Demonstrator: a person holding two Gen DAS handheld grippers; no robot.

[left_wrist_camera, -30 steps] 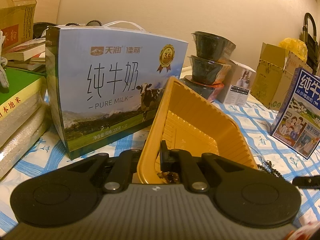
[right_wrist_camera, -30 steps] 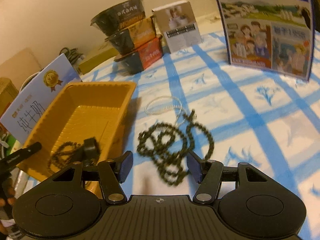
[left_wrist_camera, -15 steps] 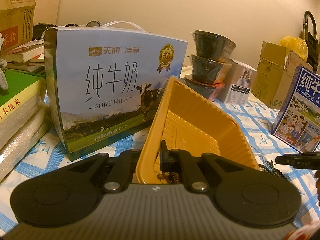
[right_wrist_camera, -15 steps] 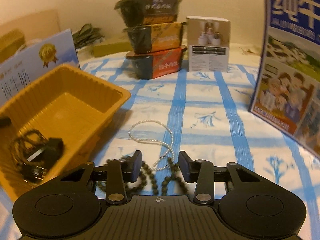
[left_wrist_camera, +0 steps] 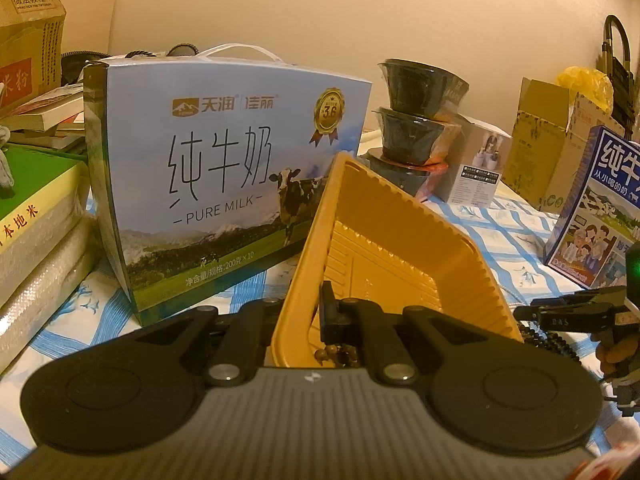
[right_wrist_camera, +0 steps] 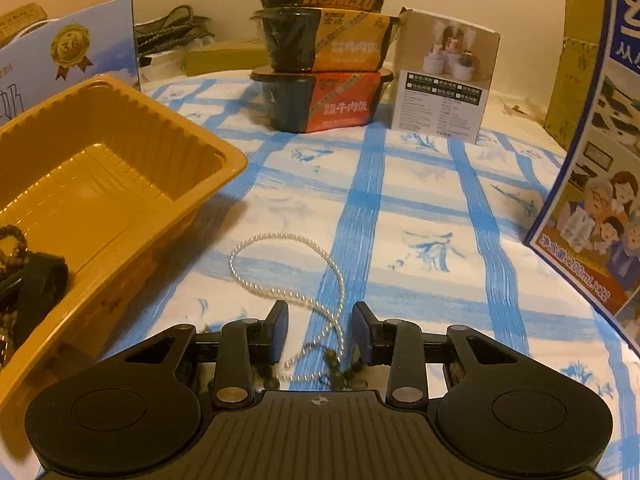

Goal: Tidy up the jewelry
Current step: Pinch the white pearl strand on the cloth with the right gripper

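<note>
A yellow plastic tray (left_wrist_camera: 384,248) (right_wrist_camera: 100,184) sits tilted on the blue-checked cloth. My left gripper (left_wrist_camera: 308,320) is shut on the tray's near wall, one finger inside and one outside. A brown bead string (left_wrist_camera: 336,354) (right_wrist_camera: 10,240) lies inside the tray by that finger. My right gripper (right_wrist_camera: 320,330) is open and low over the cloth. A white pearl necklace (right_wrist_camera: 280,268) lies between and ahead of its fingers. A dark bead necklace (right_wrist_camera: 340,376) (left_wrist_camera: 548,336) lies under its fingers, mostly hidden.
A blue milk carton (left_wrist_camera: 224,184) stands left of the tray. Stacked black food bowls (right_wrist_camera: 320,64) and a small white box (right_wrist_camera: 444,80) stand at the back. Another milk box (right_wrist_camera: 600,160) stands at the right. Books (left_wrist_camera: 32,216) lie far left.
My right gripper has moved forward and down over the dark beads, which now lie under its fingers. Its jaws have narrowed. The left gripper and tray have not moved.
</note>
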